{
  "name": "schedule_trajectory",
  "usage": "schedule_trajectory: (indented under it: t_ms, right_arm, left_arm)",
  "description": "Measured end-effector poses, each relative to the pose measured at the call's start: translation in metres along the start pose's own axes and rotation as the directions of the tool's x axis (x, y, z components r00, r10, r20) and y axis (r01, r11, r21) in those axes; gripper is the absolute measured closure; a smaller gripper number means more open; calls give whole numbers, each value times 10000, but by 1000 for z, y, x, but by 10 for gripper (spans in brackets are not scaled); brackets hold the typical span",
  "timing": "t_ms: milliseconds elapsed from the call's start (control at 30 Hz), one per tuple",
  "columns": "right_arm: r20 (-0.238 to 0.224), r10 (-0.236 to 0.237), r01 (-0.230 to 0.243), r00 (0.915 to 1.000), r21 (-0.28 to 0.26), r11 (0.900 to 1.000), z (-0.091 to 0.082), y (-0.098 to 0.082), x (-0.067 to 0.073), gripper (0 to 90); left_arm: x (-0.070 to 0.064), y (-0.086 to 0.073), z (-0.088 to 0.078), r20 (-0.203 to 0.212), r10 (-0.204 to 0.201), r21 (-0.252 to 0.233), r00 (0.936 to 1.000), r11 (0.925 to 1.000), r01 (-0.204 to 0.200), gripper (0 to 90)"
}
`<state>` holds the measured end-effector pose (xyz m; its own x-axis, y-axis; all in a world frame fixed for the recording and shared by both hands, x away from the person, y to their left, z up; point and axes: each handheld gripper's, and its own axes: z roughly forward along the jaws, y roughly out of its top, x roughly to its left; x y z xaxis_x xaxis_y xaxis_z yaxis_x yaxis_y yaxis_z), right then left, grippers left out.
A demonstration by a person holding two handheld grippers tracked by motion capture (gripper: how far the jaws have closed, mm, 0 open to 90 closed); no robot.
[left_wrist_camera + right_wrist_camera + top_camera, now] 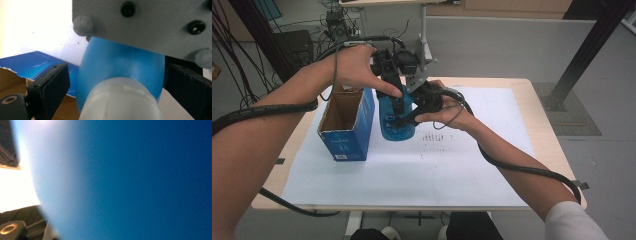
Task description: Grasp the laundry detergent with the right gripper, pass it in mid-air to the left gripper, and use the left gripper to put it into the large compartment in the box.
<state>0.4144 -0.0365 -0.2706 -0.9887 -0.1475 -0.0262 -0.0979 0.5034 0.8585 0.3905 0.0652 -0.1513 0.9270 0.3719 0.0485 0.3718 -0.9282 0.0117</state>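
A blue bottle (pixel 394 129) with a white cap (pixel 120 100) stands on the white sheet, right of the box. My left gripper (pixel 397 100) comes down over its top. In the left gripper view this gripper (pixel 117 83) is open, its black jaws standing either side of the bottle (pixel 120 62) with a gap at the left one. My right gripper (pixel 408 118) holds the bottle's body from the right, one black finger across its front. Up close in the right gripper view, the bottle's blue wall (pixel 137 182) hides most of the jaws.
An open blue cardboard box (pixel 344 125) stands just left of the bottle, also seen in the left gripper view (pixel 32 65). A white paper sheet (pixel 462 170) covers the wooden table (pixel 542 135). The right gripper's grey plate (pixel 150 20) hangs over the bottle. Cables trail from both forearms.
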Motion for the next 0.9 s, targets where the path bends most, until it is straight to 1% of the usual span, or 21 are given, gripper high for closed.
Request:
schedule_trajectory:
  t_ms: [67,133,200,233,333,367,500,533,833,900]
  right_arm:
    - [2,4,-4,10000,-6,10000,0,0,0,441]
    - [8,-83,83,10000,-37,10000,0,1,0,441]
    - [-2,-22,22,10000,-1,10000,0,1,0,441]
    - [-4,-48,48,10000,0,10000,0,2,0,441]
    - [-1,-59,59,10000,-1,10000,-1,2,0,441]
    - [-9,-41,41,10000,-9,10000,-1,2,0,441]
    - [8,-46,46,10000,-22,10000,-1,2,0,441]
    - [25,-82,82,10000,-11,10000,-1,2,0,441]
    - [16,-72,72,10000,-39,10000,-1,1,0,441]
    - [19,-70,70,10000,-39,10000,-2,1,1,440]
  left_arm:
    - [0,0,0,28,-55,-37,10000,10000,55,68]
    - [0,-1,1,16,-12,16,10000,10000,12,68]
    - [0,-1,1,12,-7,16,10000,10000,7,68]
    - [-1,-2,1,37,-87,-30,10000,10000,88,68]
    - [-1,-2,1,15,-68,-27,10000,10000,68,69]
    - [0,-2,1,-9,7,23,10000,10000,-7,69]
    - [0,-1,0,-44,-5,4,10000,10000,5,70]
    - [-1,-1,-1,-47,-67,-44,10000,10000,67,70]
    - [0,0,-2,-96,-10,27,10000,10000,10,71]
    - [0,1,-3,-121,-74,-47,9999,10000,74,71]
